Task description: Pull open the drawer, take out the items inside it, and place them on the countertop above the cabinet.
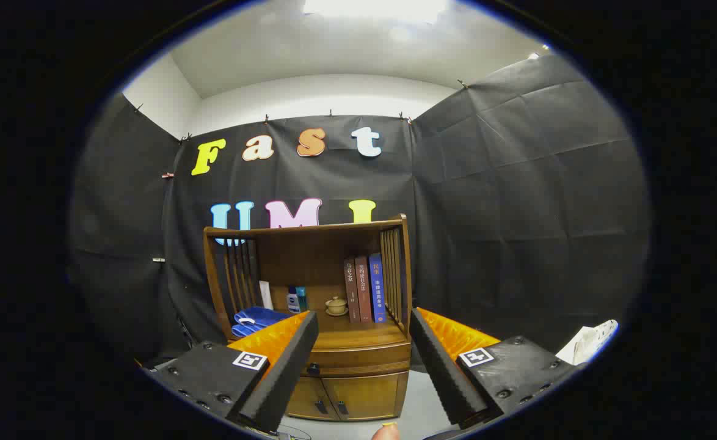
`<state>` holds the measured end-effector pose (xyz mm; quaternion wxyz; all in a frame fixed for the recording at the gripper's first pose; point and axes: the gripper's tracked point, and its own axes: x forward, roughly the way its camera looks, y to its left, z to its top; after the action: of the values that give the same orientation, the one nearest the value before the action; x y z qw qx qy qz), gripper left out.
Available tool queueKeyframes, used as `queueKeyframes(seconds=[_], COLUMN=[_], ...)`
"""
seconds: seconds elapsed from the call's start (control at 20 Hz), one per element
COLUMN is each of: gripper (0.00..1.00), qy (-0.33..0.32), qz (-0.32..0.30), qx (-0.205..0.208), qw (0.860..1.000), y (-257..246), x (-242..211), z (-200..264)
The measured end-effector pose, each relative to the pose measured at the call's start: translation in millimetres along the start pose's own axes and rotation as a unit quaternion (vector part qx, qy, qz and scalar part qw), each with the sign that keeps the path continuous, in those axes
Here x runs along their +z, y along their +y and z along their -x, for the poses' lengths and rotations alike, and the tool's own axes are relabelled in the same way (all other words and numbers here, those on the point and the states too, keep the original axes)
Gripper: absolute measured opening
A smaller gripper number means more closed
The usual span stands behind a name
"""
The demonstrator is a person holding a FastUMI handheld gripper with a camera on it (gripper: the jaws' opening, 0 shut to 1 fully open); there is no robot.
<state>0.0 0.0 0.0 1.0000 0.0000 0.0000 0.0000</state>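
A brown wooden cabinet stands ahead of me against the black cloth wall. Its drawer sits shut under the countertop, with a small dark knob at its left. Below it are two closed doors. My gripper is open and holds nothing. Its fingers frame the cabinet from some distance, well short of the drawer. The drawer's contents are hidden.
On the countertop stand three upright books, a small lidded cup on a saucer, two little bottles and a folded blue cloth. Slatted sides and a top board enclose it. A white bag lies at right.
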Motion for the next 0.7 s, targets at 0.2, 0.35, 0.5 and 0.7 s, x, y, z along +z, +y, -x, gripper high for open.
queueKeyframes(seconds=[0.2,0.35,0.5,0.7], gripper=[0.98,0.98,0.98,0.98], qy=[0.001,0.002,0.001,0.000], qz=[0.003,0.001,0.001,0.001], qx=[0.002,0.001,0.000,0.000], qw=[1.000,1.000,1.000,1.000], y=[-0.2,-1.4,-3.3,-3.7], x=[-1.6,-3.4,-3.1,-3.4], z=[-0.6,-1.1,-0.4,0.8])
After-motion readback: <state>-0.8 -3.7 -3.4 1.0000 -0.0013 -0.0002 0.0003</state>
